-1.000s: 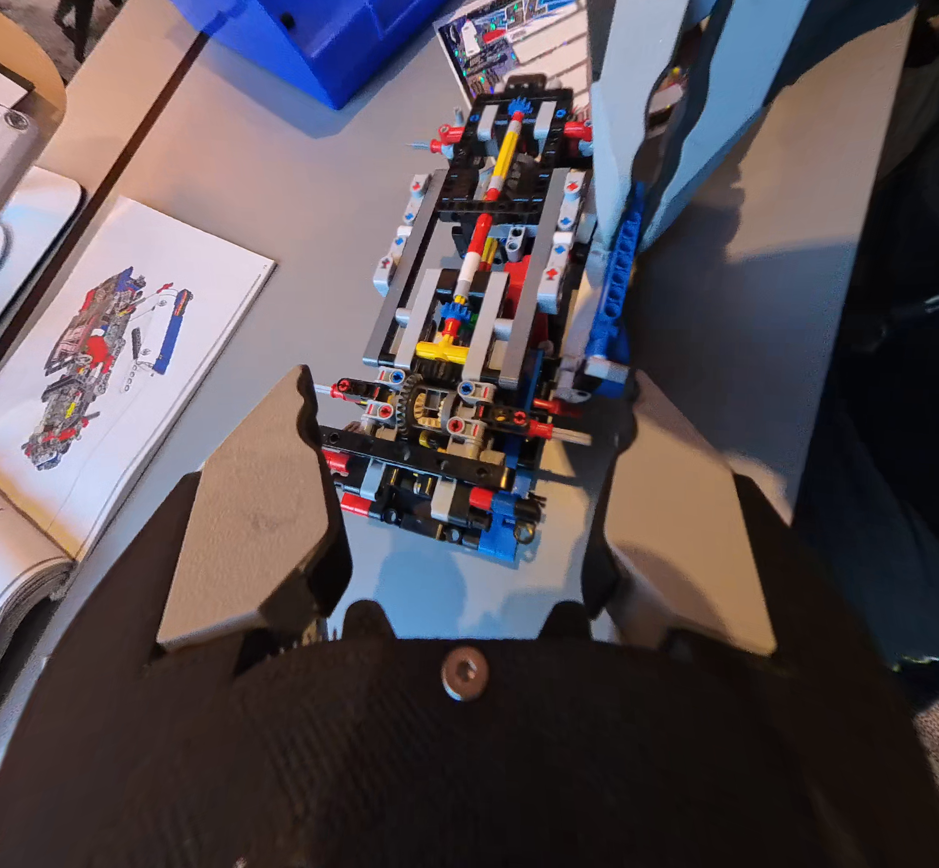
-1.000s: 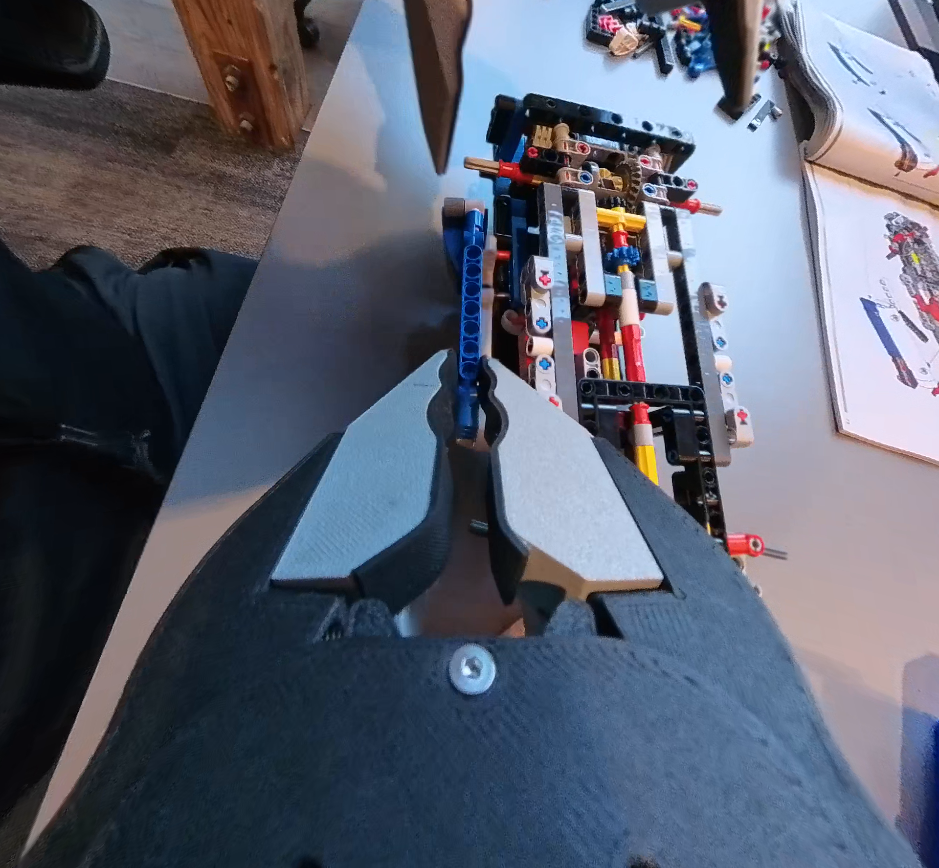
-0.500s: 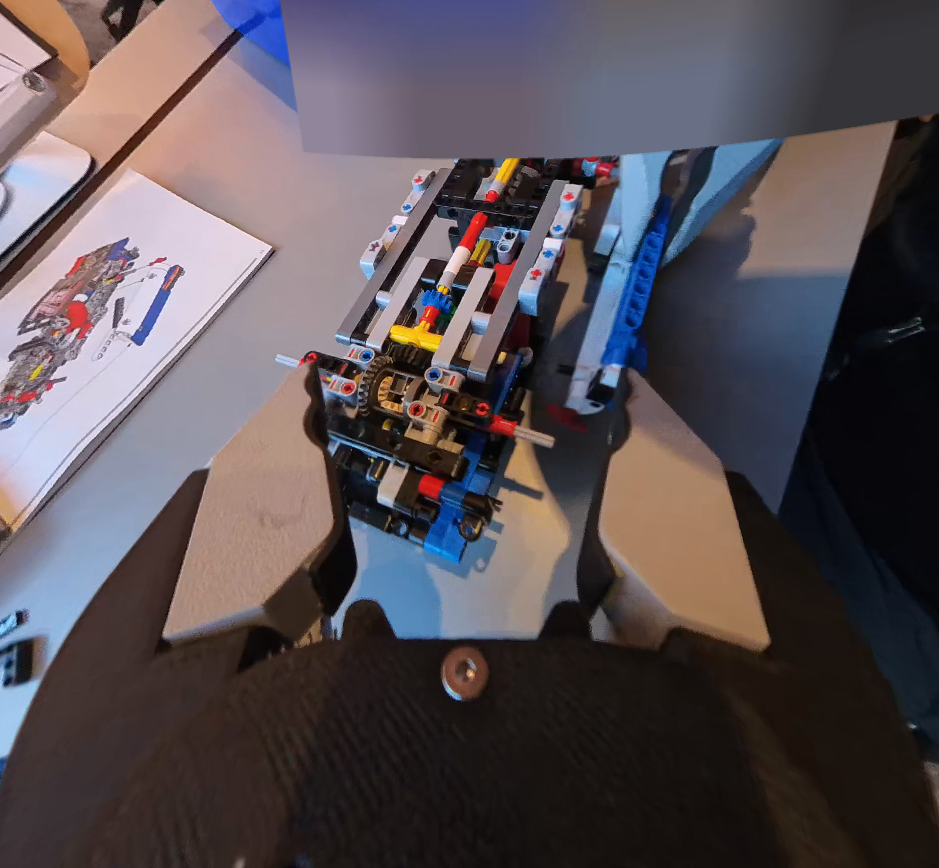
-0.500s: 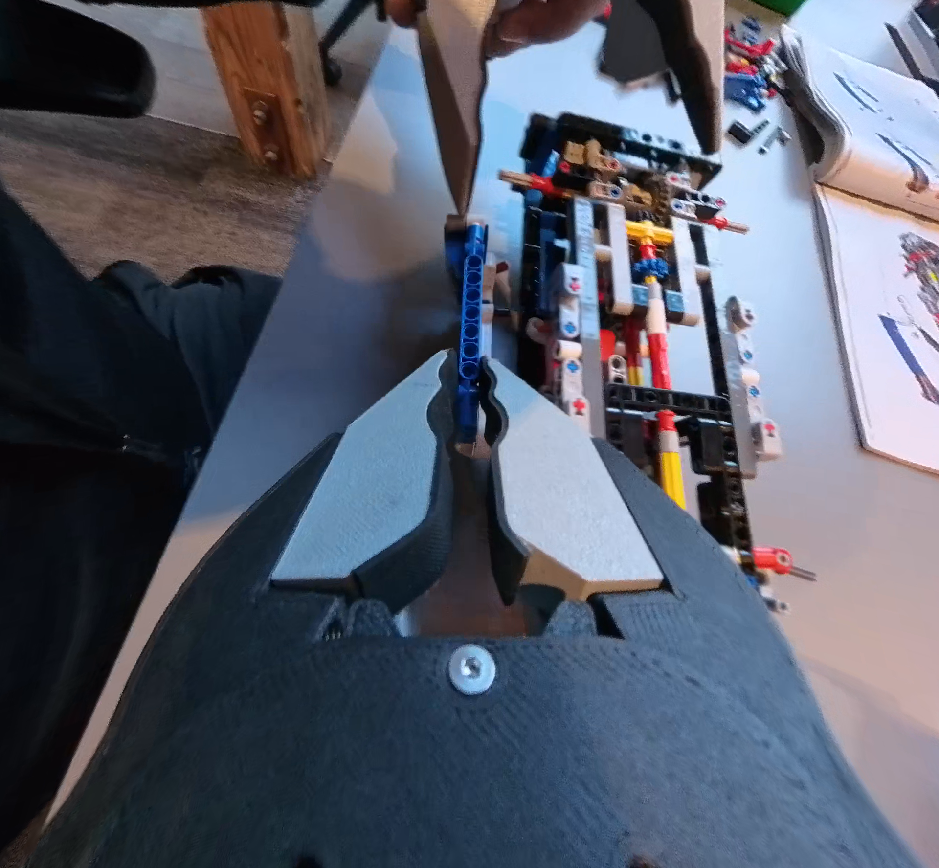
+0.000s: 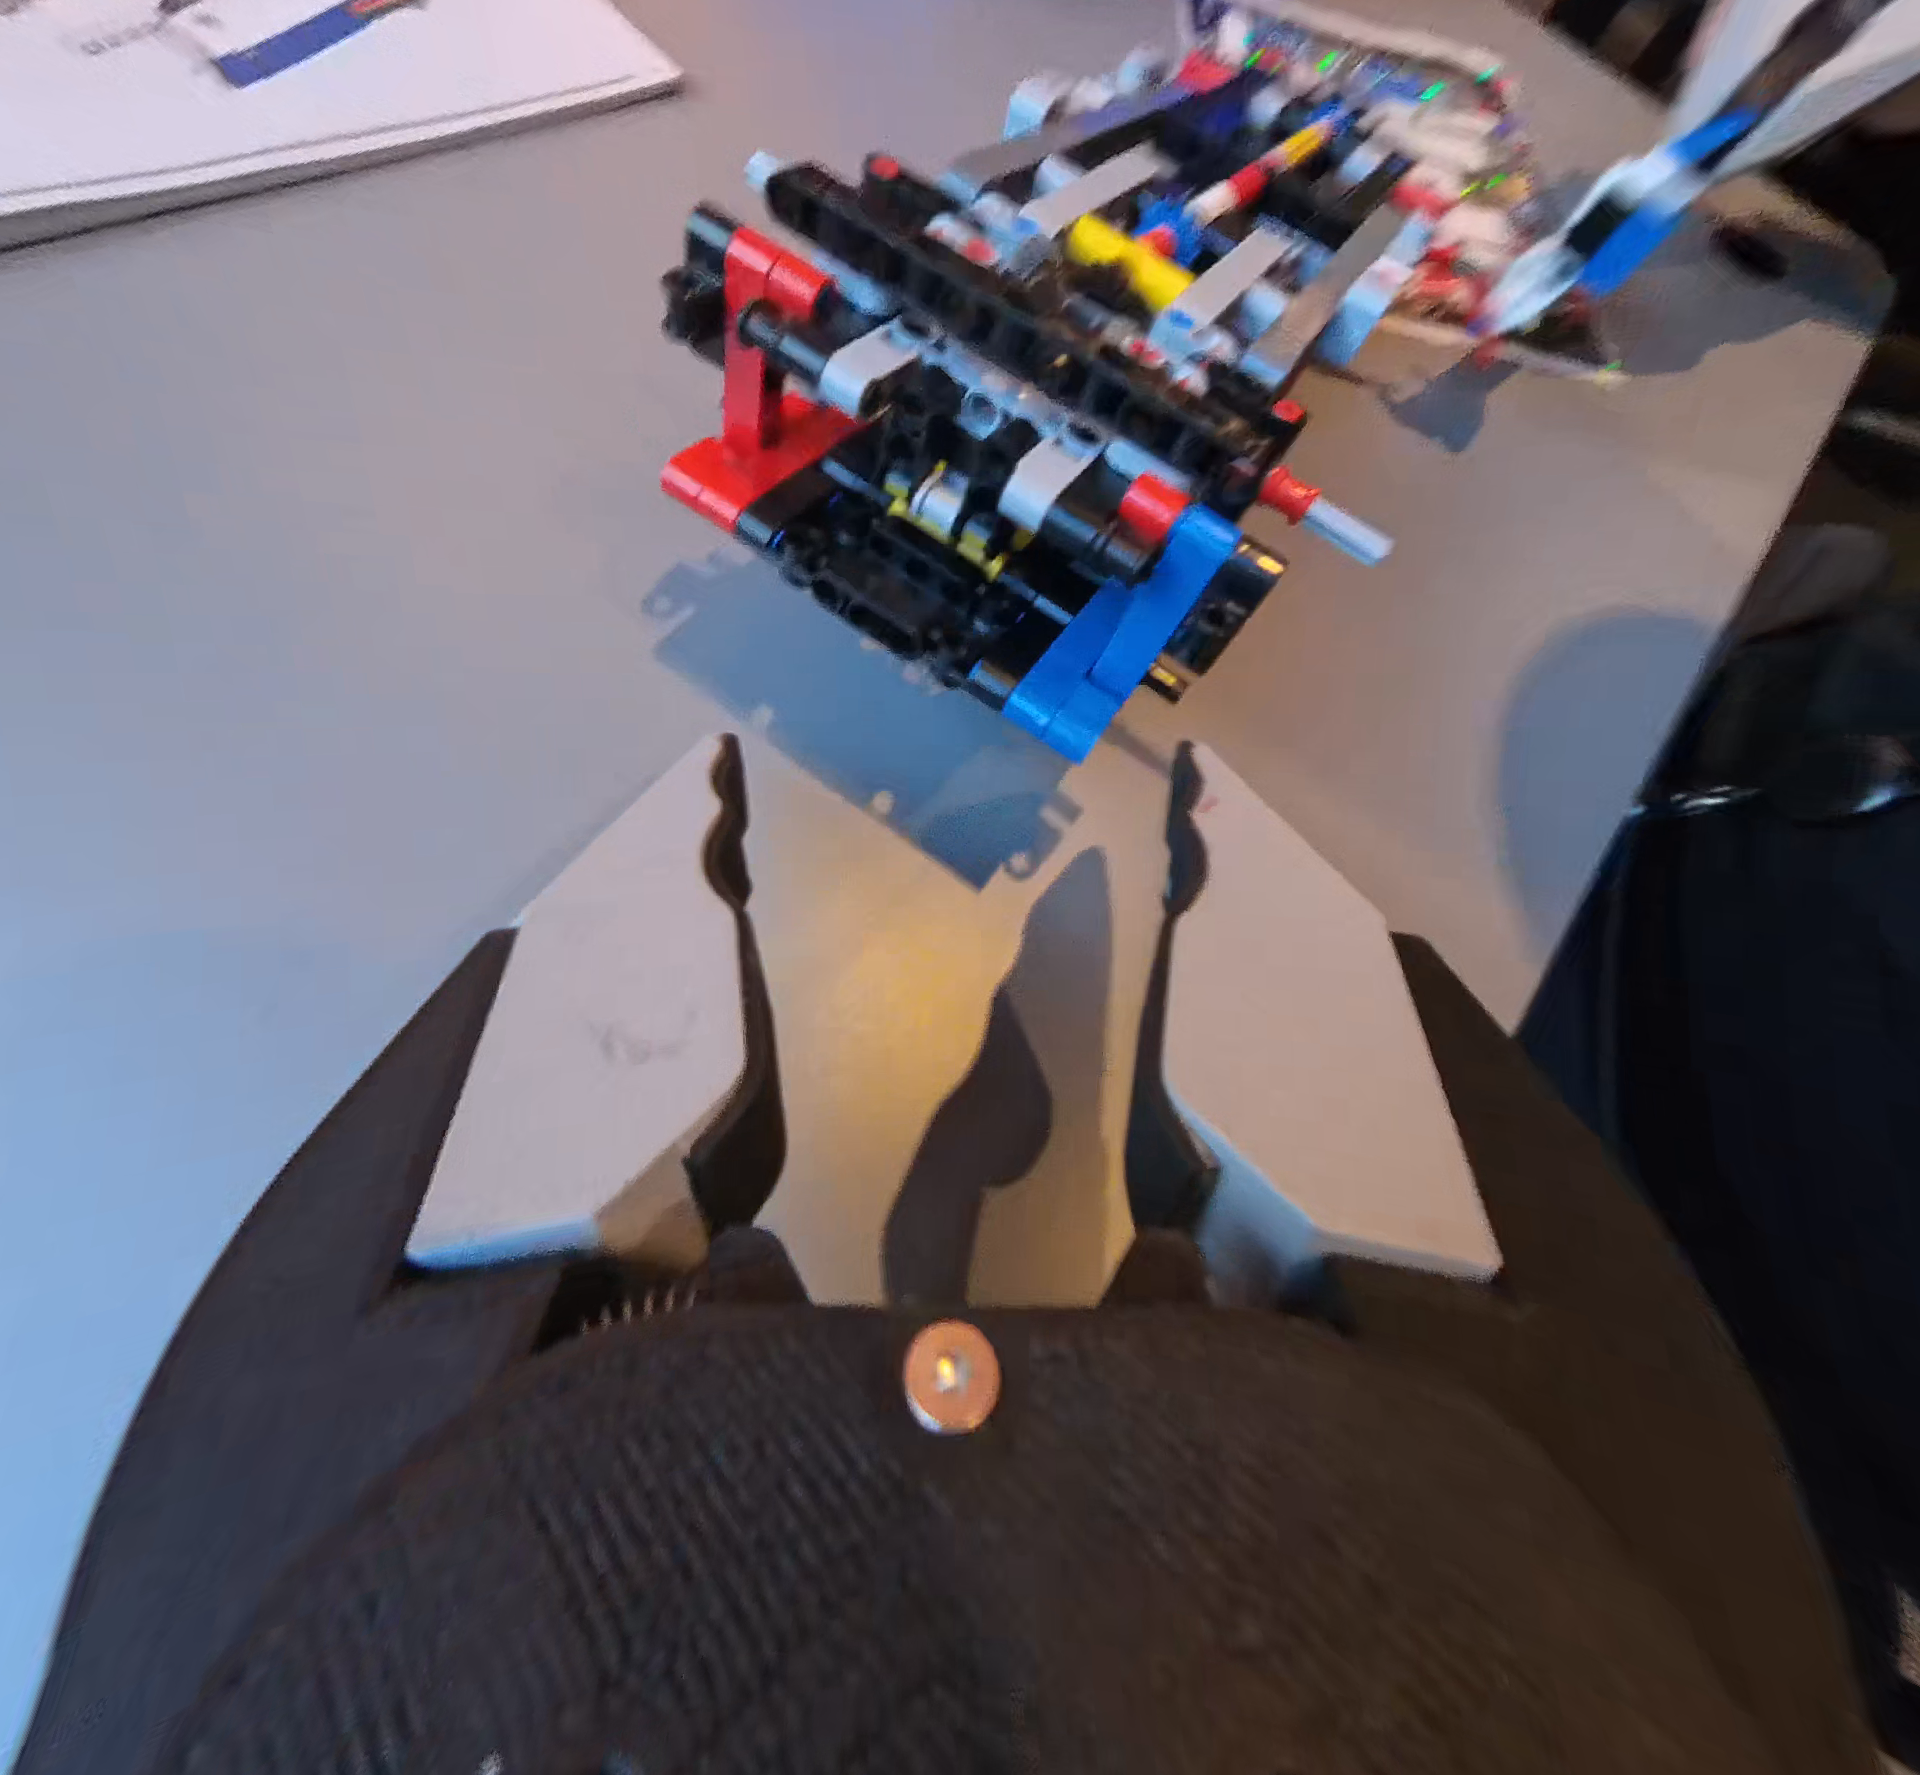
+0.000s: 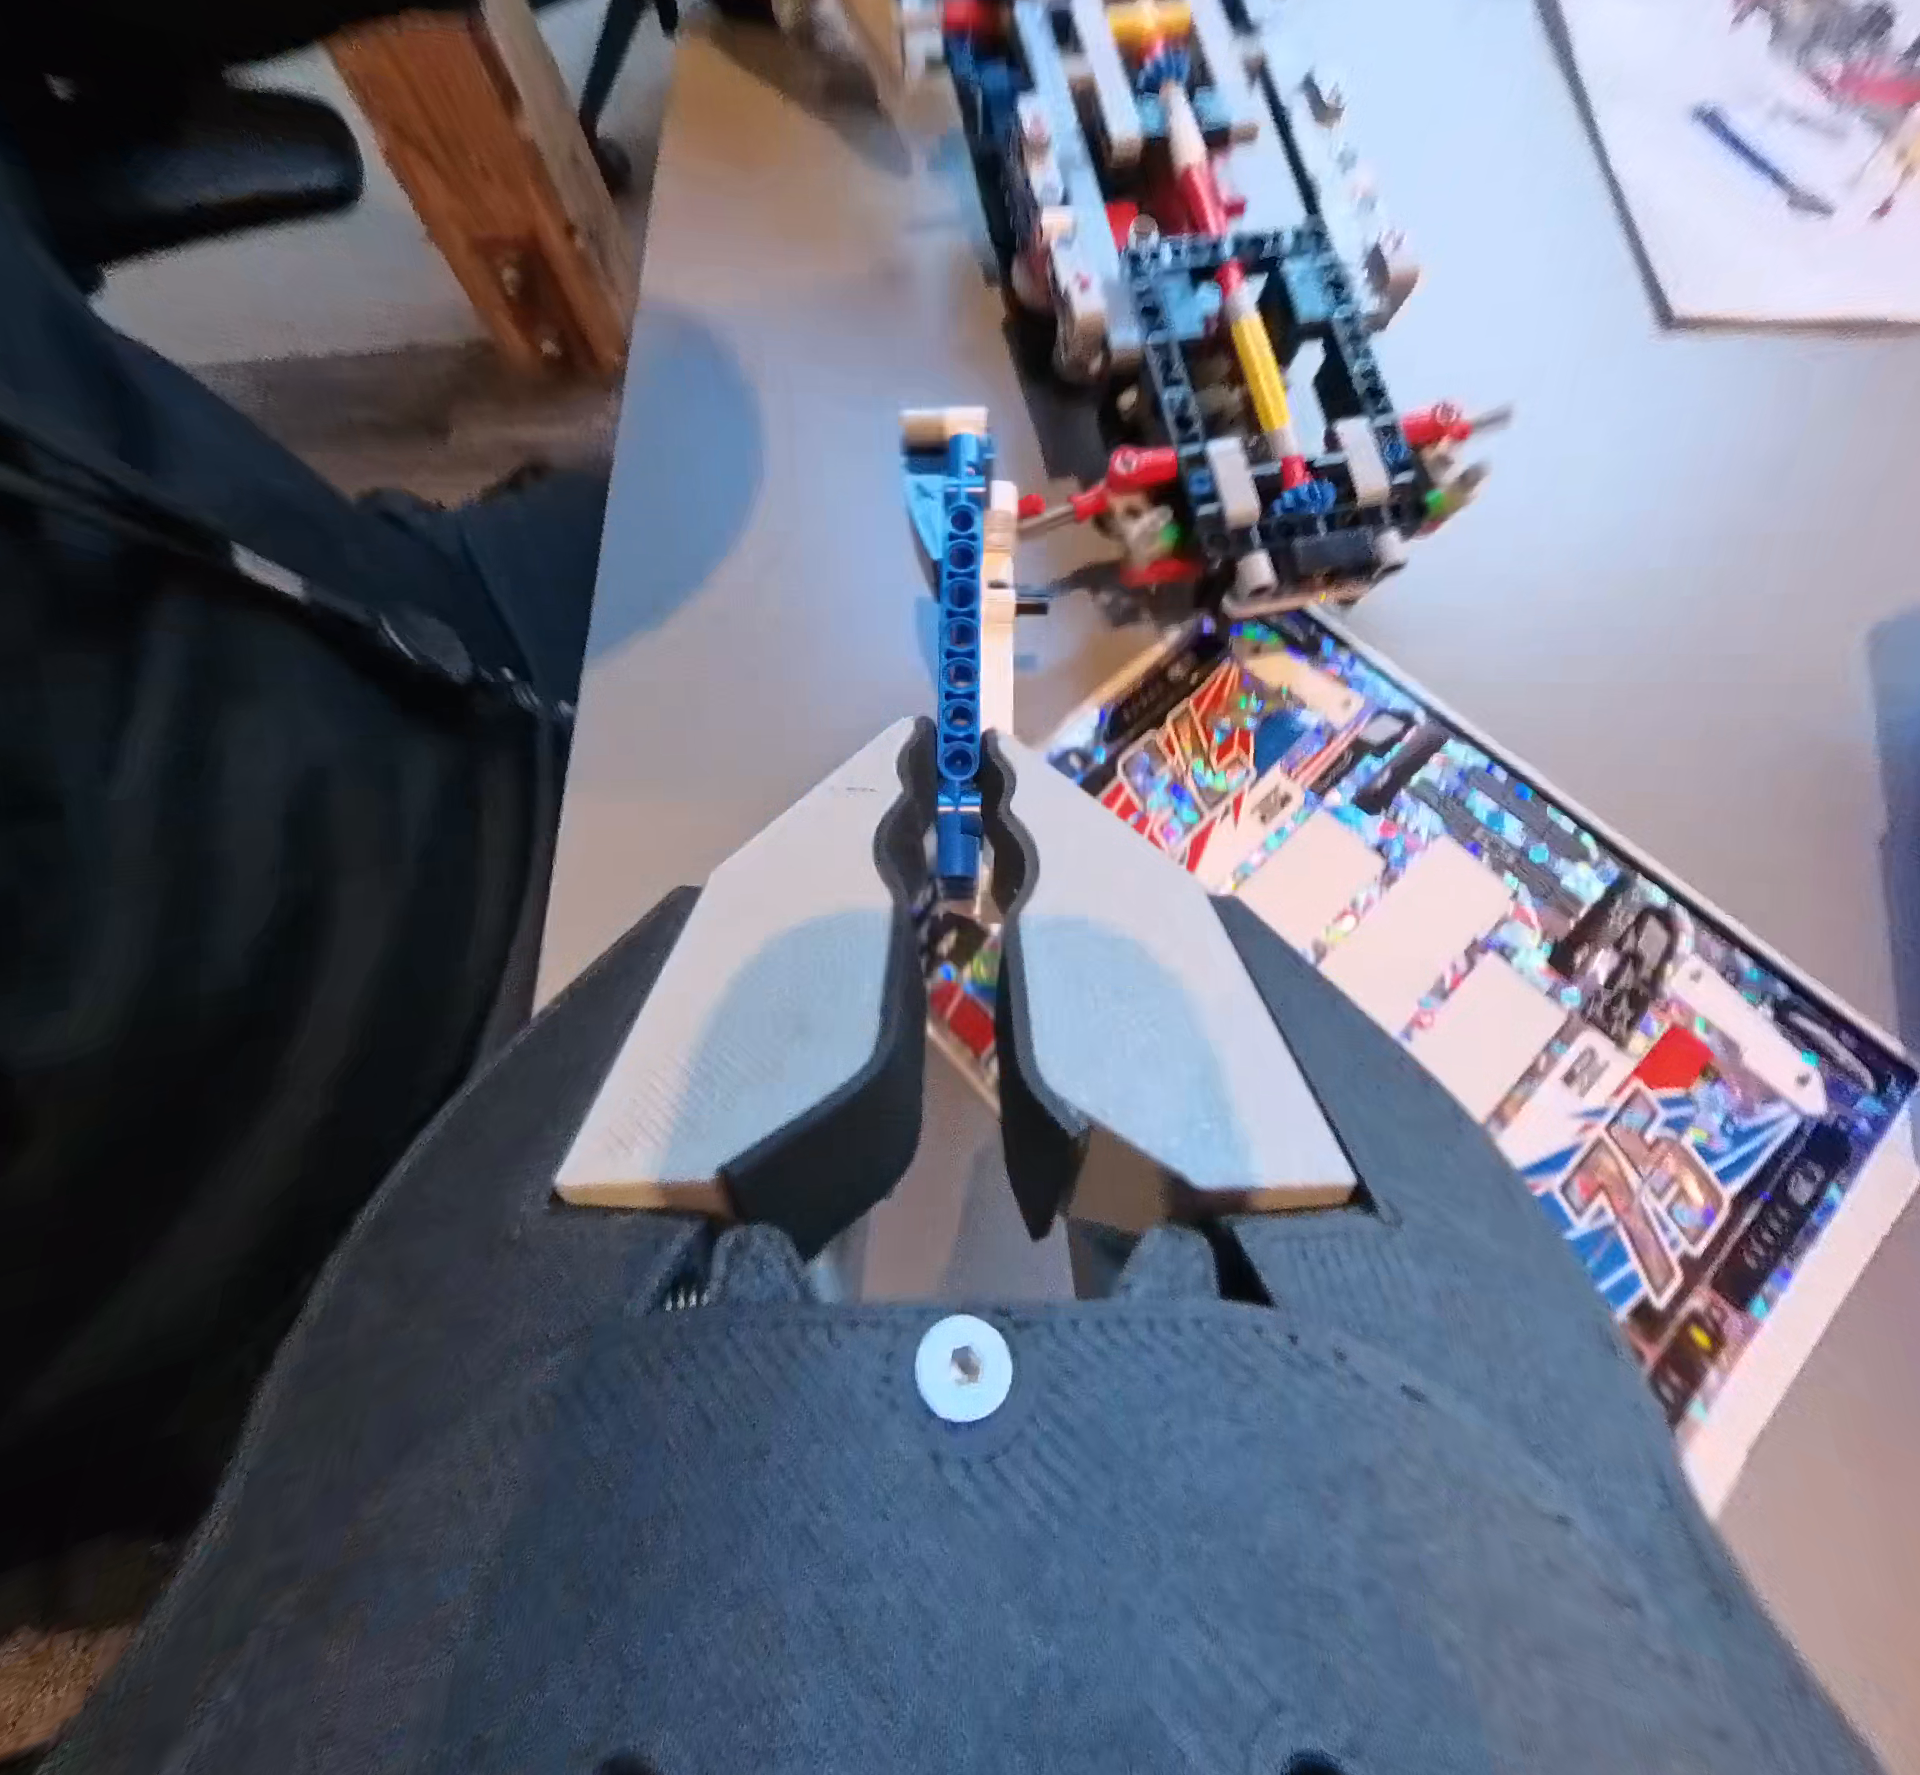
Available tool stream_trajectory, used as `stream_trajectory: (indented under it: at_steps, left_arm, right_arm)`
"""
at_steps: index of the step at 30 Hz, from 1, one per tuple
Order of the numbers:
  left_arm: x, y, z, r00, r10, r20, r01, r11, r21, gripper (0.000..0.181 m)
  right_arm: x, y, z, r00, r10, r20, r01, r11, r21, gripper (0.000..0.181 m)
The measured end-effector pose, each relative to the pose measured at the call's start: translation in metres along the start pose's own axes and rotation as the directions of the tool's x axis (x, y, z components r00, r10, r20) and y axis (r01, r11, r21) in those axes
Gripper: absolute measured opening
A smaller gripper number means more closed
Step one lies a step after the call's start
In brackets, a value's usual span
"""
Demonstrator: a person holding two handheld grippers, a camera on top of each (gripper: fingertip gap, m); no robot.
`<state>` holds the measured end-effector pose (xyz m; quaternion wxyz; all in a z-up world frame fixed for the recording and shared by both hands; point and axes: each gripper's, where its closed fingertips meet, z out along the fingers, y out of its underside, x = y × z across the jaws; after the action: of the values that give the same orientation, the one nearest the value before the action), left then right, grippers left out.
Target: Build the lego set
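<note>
Black, grey, red and yellow plastic beams are making up a long Lego chassis [image 5: 997, 395] that is lying on the grey tabletop [image 5: 343, 582], well built in its frame, axles and gears but showing no wheels and no outer body. The right gripper [image 6: 961, 790] is clamping one end of a blue studless beam with a pale piece attached [image 6: 961, 603], holding it in the air just beside the chassis [image 6: 1226, 291] and apart from it; I judge that this side beam is waiting to be fitted, with much of the set left to do. The left gripper [image 5: 951, 780] is standing with its jaws spread and nothing between them, just short of the chassis's near end.

The chassis is sitting close to the table's edge on the person's side, so room there is narrow. A white instruction booklet [image 5: 260, 32] and a glittery sticker sheet [image 6: 1455, 946] are taking up the tabletop on the other sides, with bare grey surface lying between them.
</note>
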<state>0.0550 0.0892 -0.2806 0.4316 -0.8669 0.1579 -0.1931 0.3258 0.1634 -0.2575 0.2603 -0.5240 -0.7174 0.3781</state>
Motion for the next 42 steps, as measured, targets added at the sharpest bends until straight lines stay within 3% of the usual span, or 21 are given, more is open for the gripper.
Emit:
stream_trajectory:
  at_steps: [2, 6, 10, 16, 19, 22, 25, 28, 31, 35, 39, 42]
  left_arm:
    - [0.011, -0.007, 0.002, 0.998, -0.001, -0.070, 0.002, 1.000, 0.020, 0.067]
    - [0.014, -0.010, 0.011, 0.990, -0.055, -0.131, 0.056, 0.998, -0.001, 0.063]
    - [0.028, -0.013, 0.013, 0.975, -0.103, -0.195, 0.110, 0.994, 0.026, 0.062]
    - [0.028, -0.010, 0.014, 0.980, -0.109, -0.165, 0.113, 0.993, 0.017, 0.054]
    - [0.027, -0.010, 0.013, 0.981, -0.113, -0.160, 0.118, 0.993, 0.021, 0.054]
    - [0.027, -0.009, 0.014, 0.981, -0.106, -0.159, 0.110, 0.994, 0.017, 0.054]
    - [0.029, -0.008, 0.014, 0.983, -0.100, -0.155, 0.103, 0.995, 0.009, 0.055]
    - [0.030, -0.004, 0.014, 0.985, -0.094, -0.144, 0.094, 0.996, -0.007, 0.055]
    - [0.031, 0.001, 0.014, 0.987, -0.092, -0.135, 0.089, 0.996, -0.029, 0.057]
    - [0.032, 0.002, 0.014, 0.984, -0.101, -0.146, 0.097, 0.995, -0.033, 0.058]
    - [0.034, 0.002, 0.014, 0.971, -0.136, -0.196, 0.129, 0.990, -0.048, 0.058]
    - [0.032, -0.001, 0.012, 0.968, -0.144, -0.205, 0.142, 0.990, -0.028, 0.054]
  right_arm:
    - [0.004, 0.013, 0.002, 1.000, -0.024, -0.016, 0.023, 0.998, -0.060, 0.004]
    - [0.012, 0.016, 0.001, 0.998, -0.060, -0.024, 0.058, 0.993, -0.104, 0.004]
    - [0.003, 0.009, -0.006, 0.978, -0.199, -0.060, 0.190, 0.973, -0.133, 0.004]
    - [0.004, 0.000, -0.033, 0.845, -0.467, -0.260, 0.393, 0.872, -0.292, 0.004]
    - [0.022, 0.015, -0.046, 0.805, -0.507, -0.308, 0.368, 0.834, -0.410, 0.004]
    - [0.037, 0.044, -0.036, 0.823, -0.494, -0.282, 0.307, 0.803, -0.511, 0.005]
    - [0.045, 0.064, -0.023, 0.834, -0.492, -0.249, 0.288, 0.774, -0.565, 0.008]
    - [0.044, 0.070, -0.018, 0.860, -0.451, -0.238, 0.256, 0.786, -0.563, 0.024]
    - [0.036, 0.055, -0.019, 0.896, -0.389, -0.216, 0.242, 0.833, -0.497, 0.043]
    - [0.022, 0.003, -0.016, 0.951, -0.277, -0.137, 0.223, 0.922, -0.316, 0.080]
    - [0.021, -0.075, 0.021, 0.962, -0.271, -0.035, 0.265, 0.957, -0.115, 0.087]
    - [0.046, -0.093, 0.062, 0.964, -0.264, -0.024, 0.256, 0.951, -0.172, 0.089]
